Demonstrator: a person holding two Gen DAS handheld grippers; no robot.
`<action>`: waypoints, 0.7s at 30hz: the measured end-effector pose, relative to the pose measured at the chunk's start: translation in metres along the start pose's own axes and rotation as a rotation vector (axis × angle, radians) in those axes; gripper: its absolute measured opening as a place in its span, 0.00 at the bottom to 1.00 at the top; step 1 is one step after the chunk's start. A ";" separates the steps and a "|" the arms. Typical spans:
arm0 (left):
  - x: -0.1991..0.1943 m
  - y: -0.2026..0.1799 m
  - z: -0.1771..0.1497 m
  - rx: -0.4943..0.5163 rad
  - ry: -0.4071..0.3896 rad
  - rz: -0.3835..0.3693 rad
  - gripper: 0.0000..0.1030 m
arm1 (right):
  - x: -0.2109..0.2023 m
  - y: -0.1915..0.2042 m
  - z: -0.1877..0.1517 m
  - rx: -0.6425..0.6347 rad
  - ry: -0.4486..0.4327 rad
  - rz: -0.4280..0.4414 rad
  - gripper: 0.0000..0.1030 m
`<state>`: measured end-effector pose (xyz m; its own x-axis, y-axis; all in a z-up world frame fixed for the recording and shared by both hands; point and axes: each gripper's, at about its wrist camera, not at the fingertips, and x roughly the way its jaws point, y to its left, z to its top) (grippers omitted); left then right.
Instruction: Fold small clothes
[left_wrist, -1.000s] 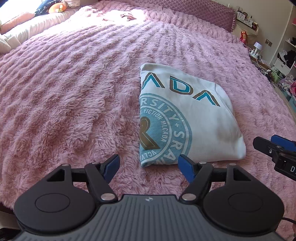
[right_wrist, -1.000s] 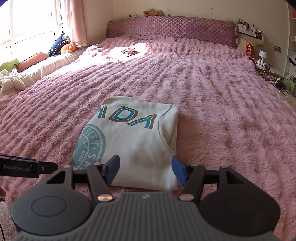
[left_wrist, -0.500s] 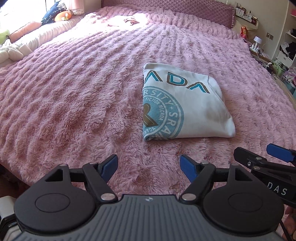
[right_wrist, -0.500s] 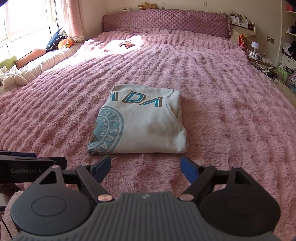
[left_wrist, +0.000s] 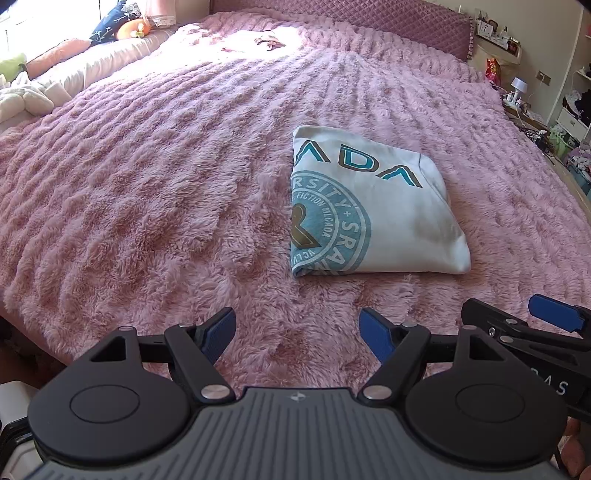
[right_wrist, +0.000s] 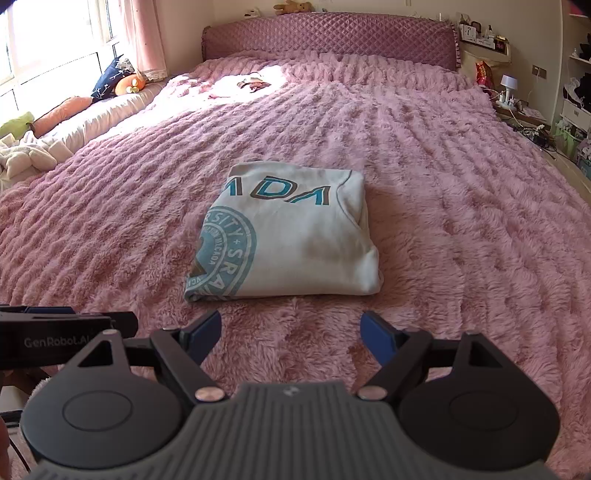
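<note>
Since the folded white tee (right_wrist: 295, 236) sitting mid-bed on the pink fuzzy blanket (right_wrist: 461, 221) looks light and floppy, I'd pinch its thick near edge, both the left gripper (left_wrist: 297, 332) and right gripper (right_wrist: 291, 332) gaping wide, empty.

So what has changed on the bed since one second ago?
Both grippers backed away from the folded shirt: the right gripper, whose jaws straddled its near edge, opened wider and now hangs clear of it, as does the left gripper. The shirt stayed folded in place on the blanket.
</note>
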<state>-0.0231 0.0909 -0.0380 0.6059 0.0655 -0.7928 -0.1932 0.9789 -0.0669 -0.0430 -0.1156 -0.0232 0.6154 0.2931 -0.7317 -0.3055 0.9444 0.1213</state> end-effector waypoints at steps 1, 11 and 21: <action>0.000 0.000 0.000 -0.002 0.000 -0.002 0.86 | 0.000 0.000 0.000 -0.001 0.002 0.001 0.76; 0.003 -0.004 -0.001 0.030 0.004 0.015 0.86 | 0.001 0.001 -0.003 -0.011 0.014 0.003 0.76; 0.006 -0.007 -0.002 0.044 0.020 0.019 0.86 | 0.003 0.001 -0.004 -0.015 0.021 0.004 0.76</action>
<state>-0.0200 0.0842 -0.0436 0.5870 0.0809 -0.8055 -0.1706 0.9850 -0.0254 -0.0446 -0.1144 -0.0281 0.5991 0.2931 -0.7451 -0.3183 0.9411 0.1143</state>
